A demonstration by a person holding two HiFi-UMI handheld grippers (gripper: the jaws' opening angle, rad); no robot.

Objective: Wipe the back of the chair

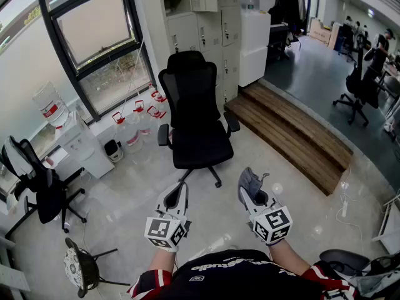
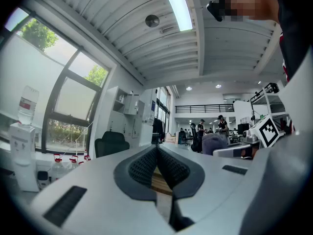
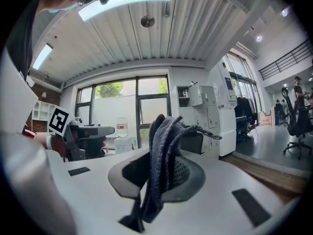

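A black office chair (image 1: 197, 114) stands ahead of me on the pale floor, its seat toward me and its tall back toward the window. It shows small in the left gripper view as a dark chair back (image 2: 111, 144). My right gripper (image 1: 247, 187) is shut on a grey cloth (image 1: 250, 180), which hangs folded between the jaws in the right gripper view (image 3: 164, 155). My left gripper (image 1: 178, 192) is shut with nothing between its pads (image 2: 168, 168). Both grippers hang a little short of the chair's wheeled base.
Water jugs with red caps (image 1: 139, 117) line the window wall behind the chair. A water dispenser (image 1: 69, 130) and another black chair (image 1: 39, 185) stand at left. A wooden step (image 1: 294, 133) runs at right. A small stool (image 1: 78, 267) sits near my left side.
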